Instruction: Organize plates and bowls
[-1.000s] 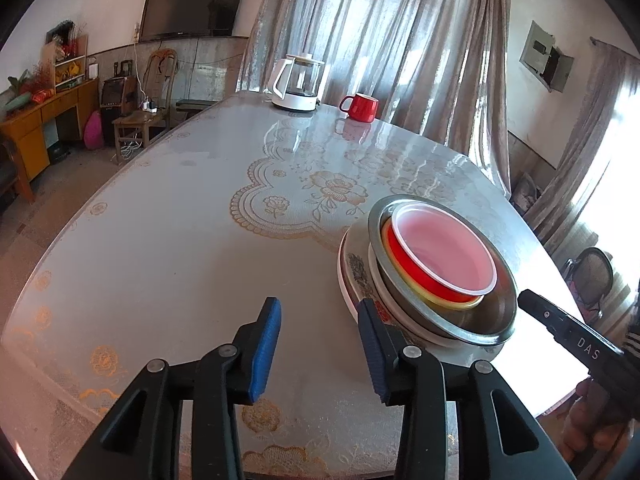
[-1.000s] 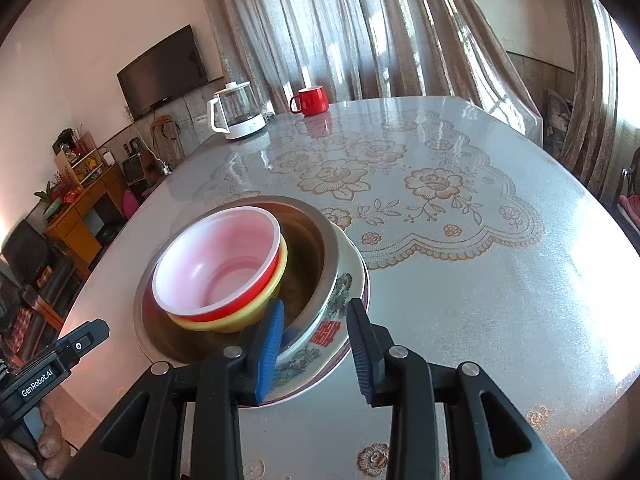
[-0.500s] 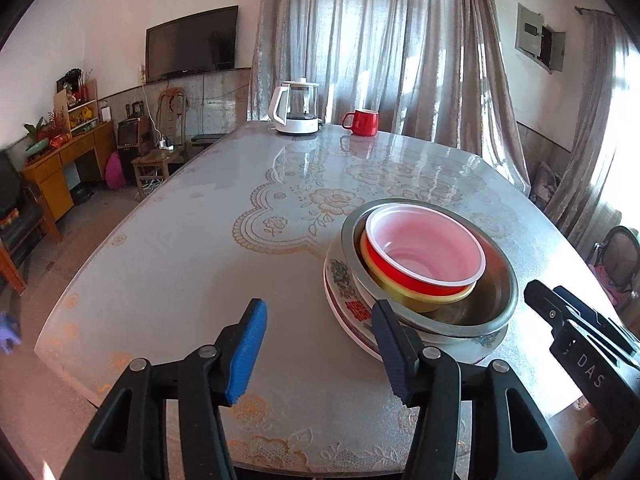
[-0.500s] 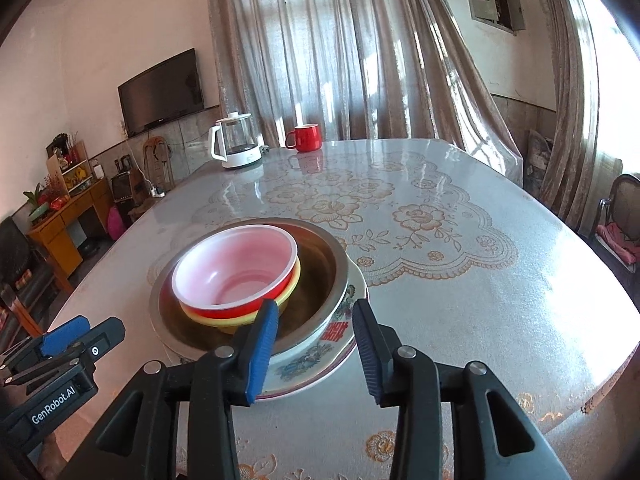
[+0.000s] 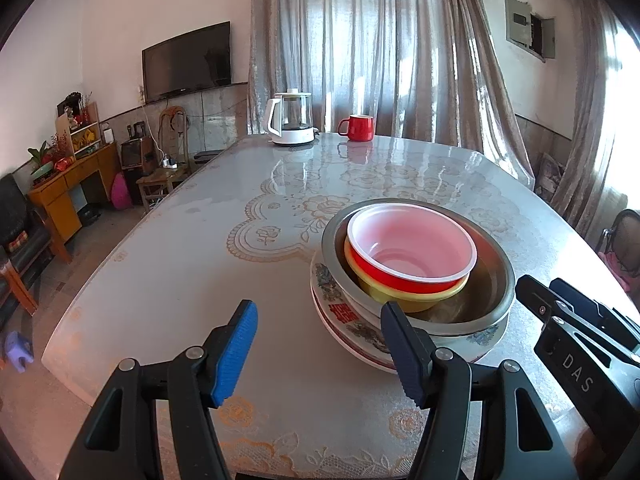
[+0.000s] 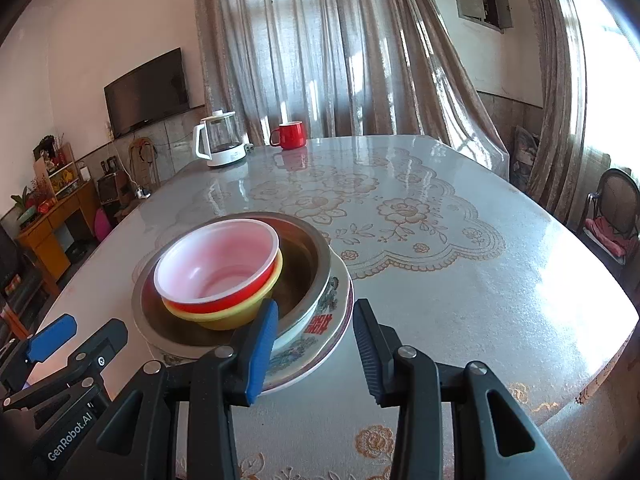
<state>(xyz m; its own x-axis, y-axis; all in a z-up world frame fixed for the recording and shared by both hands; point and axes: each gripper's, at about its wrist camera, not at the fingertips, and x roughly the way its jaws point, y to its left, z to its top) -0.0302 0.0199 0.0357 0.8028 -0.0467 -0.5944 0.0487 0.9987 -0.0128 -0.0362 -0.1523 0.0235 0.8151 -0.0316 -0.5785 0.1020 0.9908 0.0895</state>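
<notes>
My left gripper is wide open, nothing between the blue pads, hovering over the near edge of the table. Right pad sits just in front of the stack's near-left rim; can't tell if touching. My right gripper is also open and holds nothing, jaws framing the plate's near-right rim w/o closing on it.

Stack sits near the table's near edge, btw the two grippers: patterned plate at bottom w/ red character on rim, steel bowl on it, yellow bowl inside that, red bowl w/ white-pink interior nested on top. Red + yellow bowls lean toward the steel bowl's left side in right wrist view.

Mid table: gold floral lace pattern under glossy cover. Far edge: white-base glass kettle and red mug, near each other, well apart from stack.

Beyond table: curtains, wall TV, wooden desk along the left wall.
</notes>
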